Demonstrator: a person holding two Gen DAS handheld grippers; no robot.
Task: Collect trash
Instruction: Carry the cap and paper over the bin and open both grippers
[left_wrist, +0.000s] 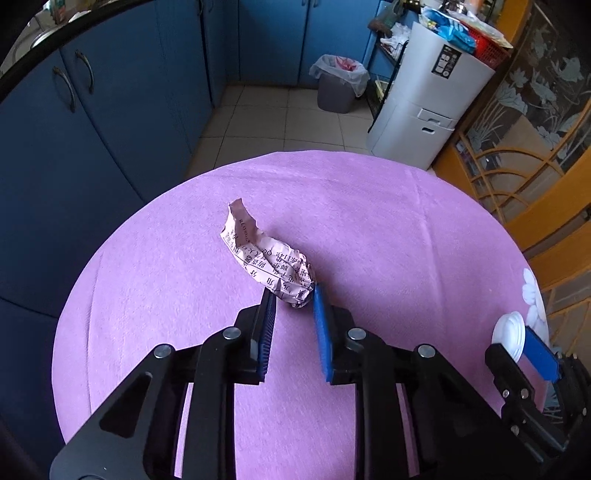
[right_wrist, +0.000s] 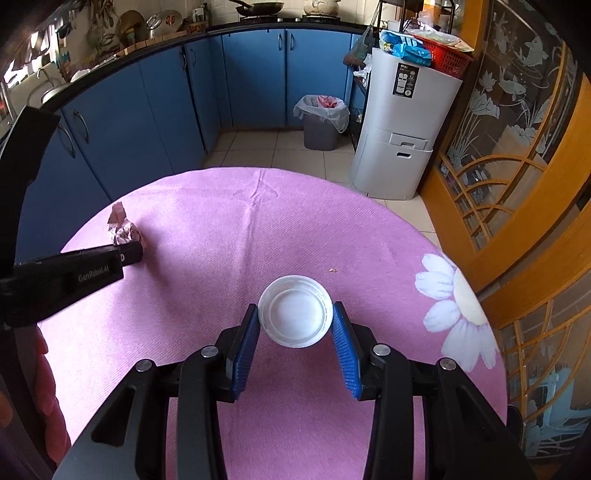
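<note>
A crumpled pink printed paper (left_wrist: 267, 260) lies on the round purple table (left_wrist: 369, 206). My left gripper (left_wrist: 293, 293) has its fingertips on either side of the paper's near end, touching it. The paper also shows in the right wrist view (right_wrist: 123, 230), beside the left gripper's black finger. A white plastic lid (right_wrist: 294, 311) lies between the blue pads of my right gripper (right_wrist: 294, 312), which close against its rim. The lid also shows at the right edge of the left wrist view (left_wrist: 509, 334).
A grey bin with a white liner (right_wrist: 320, 122) stands on the tiled floor beyond the table, next to a white appliance (right_wrist: 400, 133). Blue cabinets (right_wrist: 147, 110) run along the left and back. An orange glazed door (right_wrist: 517, 166) is at the right.
</note>
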